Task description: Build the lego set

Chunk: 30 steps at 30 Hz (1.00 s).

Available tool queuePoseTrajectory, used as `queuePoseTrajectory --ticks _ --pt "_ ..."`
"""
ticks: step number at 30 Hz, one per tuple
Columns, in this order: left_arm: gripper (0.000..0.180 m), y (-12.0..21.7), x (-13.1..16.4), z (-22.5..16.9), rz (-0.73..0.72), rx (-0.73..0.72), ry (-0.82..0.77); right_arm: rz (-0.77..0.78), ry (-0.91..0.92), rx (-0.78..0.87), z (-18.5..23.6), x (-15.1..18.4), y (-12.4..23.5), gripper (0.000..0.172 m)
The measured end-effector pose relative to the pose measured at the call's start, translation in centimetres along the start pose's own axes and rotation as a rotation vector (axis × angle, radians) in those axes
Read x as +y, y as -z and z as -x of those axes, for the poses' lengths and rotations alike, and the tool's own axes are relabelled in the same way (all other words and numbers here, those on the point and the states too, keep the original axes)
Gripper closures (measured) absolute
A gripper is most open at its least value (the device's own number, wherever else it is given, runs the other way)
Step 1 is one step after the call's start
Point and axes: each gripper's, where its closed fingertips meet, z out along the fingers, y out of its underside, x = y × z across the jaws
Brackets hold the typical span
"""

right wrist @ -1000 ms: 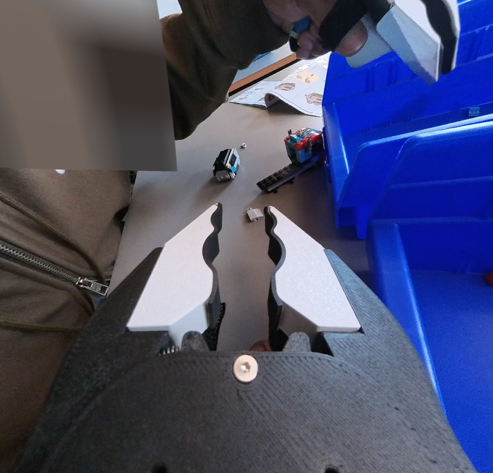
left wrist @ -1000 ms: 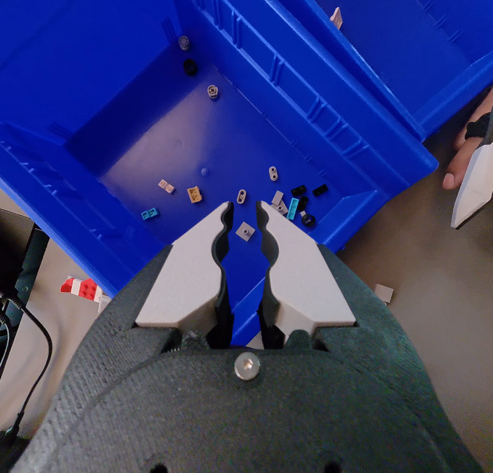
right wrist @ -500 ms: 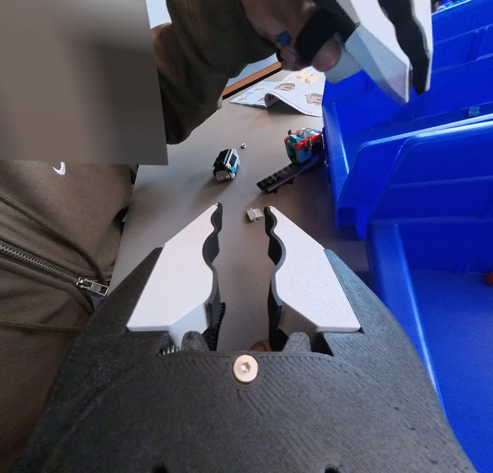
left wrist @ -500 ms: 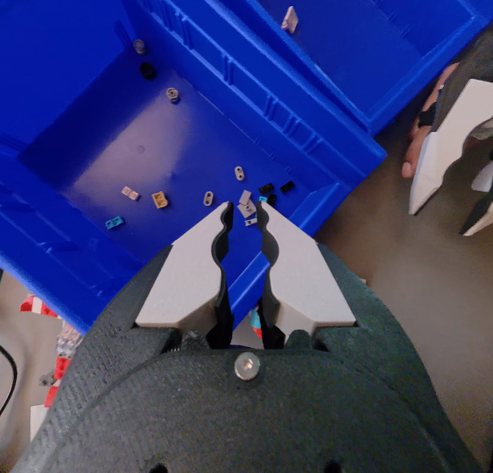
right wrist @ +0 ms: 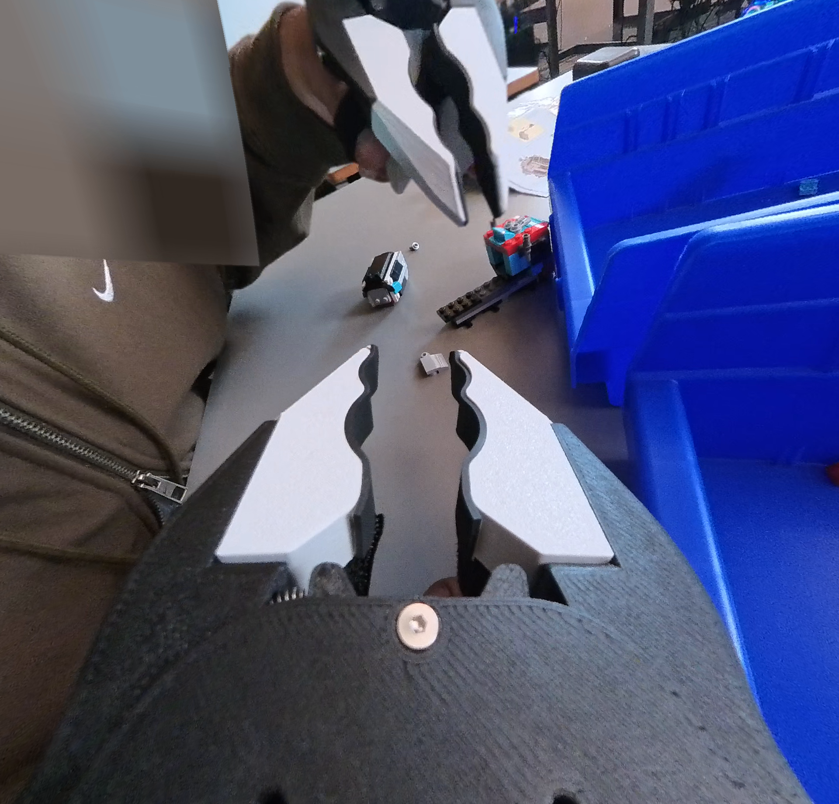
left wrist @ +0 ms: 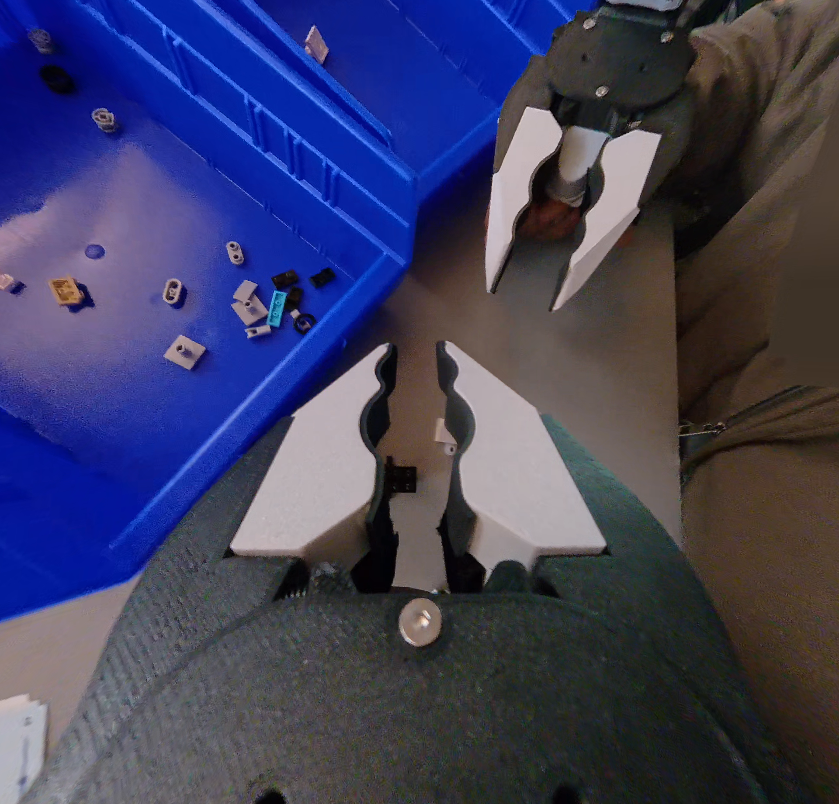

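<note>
between the left gripper [left wrist: 415, 349] and the right gripper [left wrist: 522, 299] at its one o'clock lies a bare strip of grey table [left wrist: 476, 328]. the blue bin [left wrist: 290, 374] walls off nine to eleven o'clock. from the right gripper [right wrist: 414, 356], twelve o'clock is open table as far as a small grey piece [right wrist: 433, 364], a black studded plate [right wrist: 481, 299] and a black-and-white brick model [right wrist: 386, 277]; blue bins [right wrist: 681, 283] block three o'clock, a brown sleeve [right wrist: 281, 138] crowds eleven.

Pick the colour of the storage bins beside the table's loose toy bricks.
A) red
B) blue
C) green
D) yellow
B: the bins along the grey table are blue in both views, and one holds small loose bricks.
</note>
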Motion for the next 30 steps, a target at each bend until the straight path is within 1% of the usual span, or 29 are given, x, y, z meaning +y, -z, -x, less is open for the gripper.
queuePoseTrajectory --ticks 3,6,8,13,30 --pt "0.162 0.7 0.3 -0.4 -0.078 -0.011 0.047 0.002 0.005 0.001 0.0 0.0 0.0 0.139" --pt "0.162 1.0 0.2 -0.6 -0.189 -0.009 0.106 0.003 0.008 0.001 0.1 0.0 0.0 0.139" --pt "0.162 1.1 0.6 -0.7 -0.22 -0.013 0.132 0.002 0.007 0.001 0.1 0.0 0.0 0.139" --pt "0.162 1.2 1.0 -0.5 -0.239 -0.027 0.162 0.005 0.012 0.002 0.1 0.1 -0.1 0.139" --pt "0.162 0.8 0.8 -0.7 -0.211 -0.031 0.137 0.005 0.011 0.004 0.1 0.1 -0.1 0.139"
